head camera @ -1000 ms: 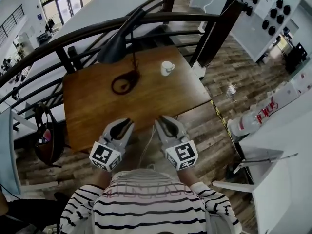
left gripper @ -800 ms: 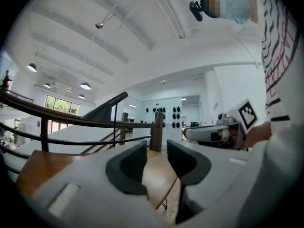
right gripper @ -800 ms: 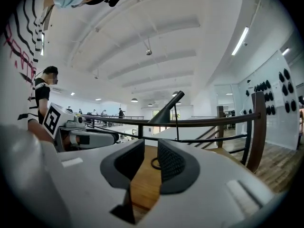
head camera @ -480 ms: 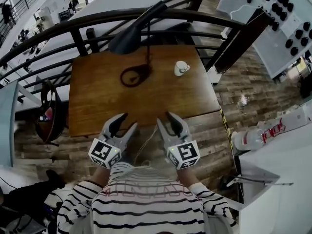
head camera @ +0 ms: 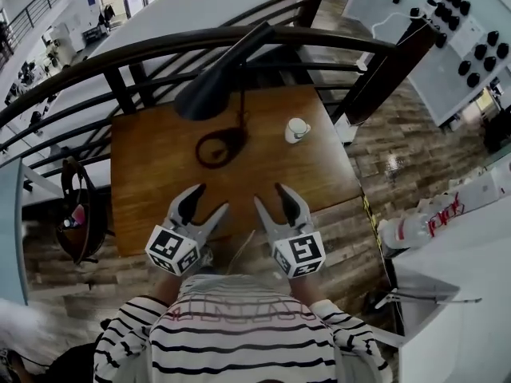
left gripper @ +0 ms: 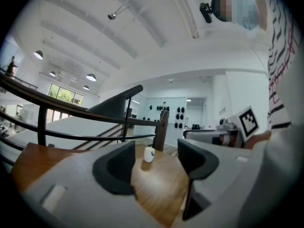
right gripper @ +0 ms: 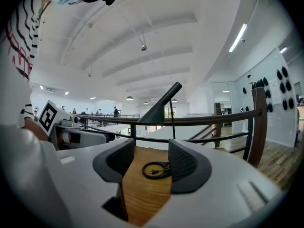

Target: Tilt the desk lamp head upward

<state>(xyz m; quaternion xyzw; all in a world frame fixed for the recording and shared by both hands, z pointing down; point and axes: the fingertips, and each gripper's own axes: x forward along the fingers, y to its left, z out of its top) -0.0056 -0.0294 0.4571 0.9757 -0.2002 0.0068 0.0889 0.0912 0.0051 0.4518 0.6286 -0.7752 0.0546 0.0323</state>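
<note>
Head view: left hand-held gripper [head camera: 210, 199], right hand-held gripper [head camera: 269, 195] opening, empty, over table [head camera: 152, 214] edge.

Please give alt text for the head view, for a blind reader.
A person in a striped shirt holds the left gripper and right gripper, jaws opening and empty, at the near edge of a wooden table. A black desk lamp and white cup stand farther back.

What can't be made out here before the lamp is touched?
- Lamp hinge: head view, its own head covers it.
- Lamp base: right gripper view, partly behind a jaw of the right claw, which is opening, empty.
- Cup contents: too small in head and left gripper views.
</note>
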